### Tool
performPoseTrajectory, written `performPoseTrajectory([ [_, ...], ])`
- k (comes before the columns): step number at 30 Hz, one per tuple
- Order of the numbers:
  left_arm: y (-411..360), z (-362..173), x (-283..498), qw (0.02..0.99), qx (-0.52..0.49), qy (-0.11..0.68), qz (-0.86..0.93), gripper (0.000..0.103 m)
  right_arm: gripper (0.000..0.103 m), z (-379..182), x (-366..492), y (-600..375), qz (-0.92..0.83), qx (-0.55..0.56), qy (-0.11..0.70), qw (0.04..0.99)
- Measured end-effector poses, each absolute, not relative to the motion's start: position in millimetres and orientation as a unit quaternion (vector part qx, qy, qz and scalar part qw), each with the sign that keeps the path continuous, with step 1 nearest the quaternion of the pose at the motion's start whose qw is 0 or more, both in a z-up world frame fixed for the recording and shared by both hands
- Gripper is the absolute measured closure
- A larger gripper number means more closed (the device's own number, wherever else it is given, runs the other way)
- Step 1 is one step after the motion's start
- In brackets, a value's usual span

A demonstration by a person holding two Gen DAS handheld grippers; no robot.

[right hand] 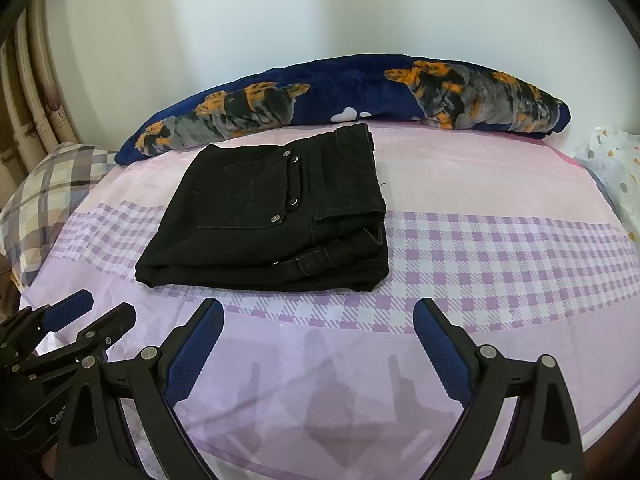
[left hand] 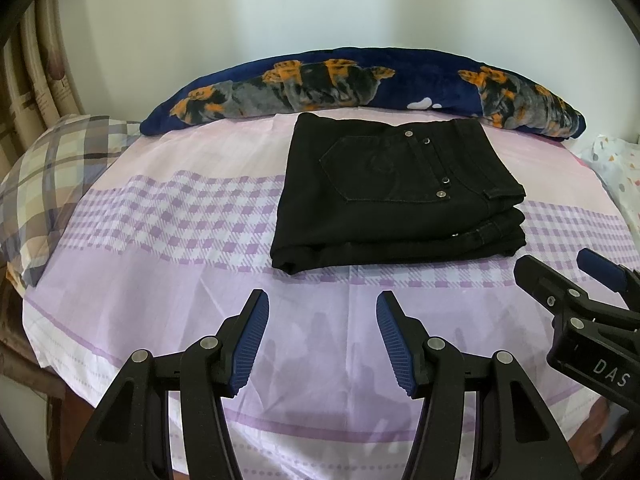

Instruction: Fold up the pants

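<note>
Already the black pants (left hand: pixel 396 192) lie folded into a compact stack on the bed (left hand: pixel 160 312), just before the dark blue blanket (left hand: pixel 360 80), with a plaid pillow (left hand: pixel 52 176) far left. Moving rightward, the left tongs (left hand: pixel 322 340) gape partway with nothing between them, and the right tongs (right hand: pixel 318 344) stand wide and empty too, both short of the pants. Folding looks complete; any finishing should be gentle pressing on top, not tugging edges, lest layers slip.

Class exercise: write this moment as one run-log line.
pants: folded, lying on bed sheet | left tongs: open, empty | right tongs: open, empty | both short of pants, no contact
</note>
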State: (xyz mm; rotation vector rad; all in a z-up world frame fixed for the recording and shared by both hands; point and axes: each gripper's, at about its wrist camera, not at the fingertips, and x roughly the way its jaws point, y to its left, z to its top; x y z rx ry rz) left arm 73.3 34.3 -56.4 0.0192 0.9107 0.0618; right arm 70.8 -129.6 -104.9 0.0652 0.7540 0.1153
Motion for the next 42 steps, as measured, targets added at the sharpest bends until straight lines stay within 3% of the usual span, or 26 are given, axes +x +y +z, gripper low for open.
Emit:
performPoseTrajectory([
  [42, 27.6, -61.2, 71.1, 0.896, 0.018, 0.444, 0.025, 0.046, 0.008, -109.7, 73.4, -135.1, 0.051, 0.033, 0.374, 0.925],
])
